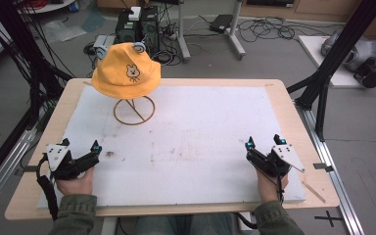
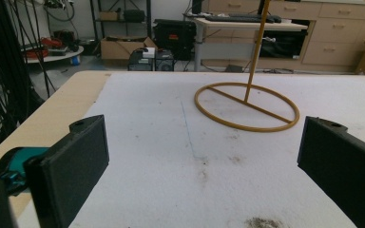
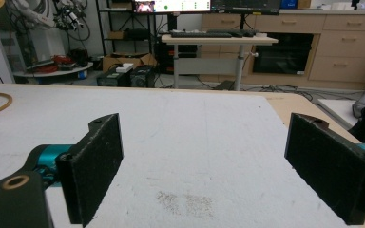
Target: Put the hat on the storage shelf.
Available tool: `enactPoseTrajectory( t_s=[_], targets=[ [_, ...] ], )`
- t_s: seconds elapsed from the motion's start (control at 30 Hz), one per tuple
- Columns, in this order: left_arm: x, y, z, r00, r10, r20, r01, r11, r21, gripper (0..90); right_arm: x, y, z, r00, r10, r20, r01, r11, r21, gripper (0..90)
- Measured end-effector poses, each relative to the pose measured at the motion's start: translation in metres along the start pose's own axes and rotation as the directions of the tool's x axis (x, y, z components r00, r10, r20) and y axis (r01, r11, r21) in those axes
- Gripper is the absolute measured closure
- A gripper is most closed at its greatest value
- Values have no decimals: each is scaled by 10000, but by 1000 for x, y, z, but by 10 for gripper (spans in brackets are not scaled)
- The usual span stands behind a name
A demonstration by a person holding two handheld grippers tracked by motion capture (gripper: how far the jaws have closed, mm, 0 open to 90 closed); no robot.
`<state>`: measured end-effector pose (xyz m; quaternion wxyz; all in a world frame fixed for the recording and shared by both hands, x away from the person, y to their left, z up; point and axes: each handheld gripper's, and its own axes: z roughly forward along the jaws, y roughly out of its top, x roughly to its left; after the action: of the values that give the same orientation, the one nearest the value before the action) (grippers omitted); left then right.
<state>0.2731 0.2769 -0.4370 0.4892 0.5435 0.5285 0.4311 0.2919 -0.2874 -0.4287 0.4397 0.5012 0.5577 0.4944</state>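
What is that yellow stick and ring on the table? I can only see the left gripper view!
Observer: It's a wire stand. The high view shows a yellow hat sitting on top of it, with a little bear face on the front.
Operator: Is anything holding the hat?
Observer: No. The left gripper sits near the table's front edge, open and apart from the hat.
Operator: Where's the other one?
Observer: The right gripper is at the front right of the white mat, open too, with nothing between its jaws.
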Motion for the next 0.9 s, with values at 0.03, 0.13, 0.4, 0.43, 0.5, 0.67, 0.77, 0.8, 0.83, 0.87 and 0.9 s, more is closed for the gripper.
enactPoseTrajectory(
  t_s=[0.03, 0.13, 0.4, 0.43, 0.5, 0.67, 0.77, 0.8, 0.83, 0.87, 0.9],
  targets=[
    [0, 0, 0, 10000, -5, -4, 5, 10000, -11, 35, 0, 0, 0, 10000, -16, -15, 16, 10000, -4, 123],
    [0, 0, 0, 10000, -8, -23, 8, 10000, -29, 35, 0, 0, 0, 10000, -42, -21, 42, 10000, -4, 124],
    [-3, 1, 0, 9999, 44, 91, -43, 10000, -81, 35, 1, -1, -2, 10000, -24, -29, 24, 10000, 14, 124],
    [-3, 2, 0, 9999, 61, 99, -60, 9999, -93, 35, 1, -1, -2, 10000, 39, -43, -39, 10000, 8, 124],
    [-3, 2, 1, 9999, 91, 95, -90, 9999, -116, 35, 1, -1, -3, 10000, 39, -61, -40, 10000, -13, 123],
    [-3, 4, 0, 9999, 93, 144, -91, 9998, -158, 35, 0, -1, -6, 10000, 7, -57, -7, 10000, -64, 124],
    [-4, 4, 1, 9999, 49, 156, -46, 9998, -186, 35, -1, -1, -7, 9999, -109, -42, 109, 9998, -137, 124],
    [-5, 4, 1, 9998, 53, 191, -49, 9998, -187, 35, -1, -1, -7, 9999, -156, -41, 155, 9997, -176, 124],
    [-6, 5, 1, 9998, 34, 184, -31, 9998, -202, 35, -1, -1, -8, 10000, -80, -37, 79, 9998, -166, 124],
    [-7, 5, 1, 9998, 83, 200, -79, 9998, -195, 35, -2, -1, -8, 10000, -32, -43, 31, 9998, -185, 124],
    [-8, 5, 1, 9998, 93, 201, -89, 9997, -231, 35, -3, 0, -8, 10000, -20, -65, 18, 9997, -231, 124]
  ],
)
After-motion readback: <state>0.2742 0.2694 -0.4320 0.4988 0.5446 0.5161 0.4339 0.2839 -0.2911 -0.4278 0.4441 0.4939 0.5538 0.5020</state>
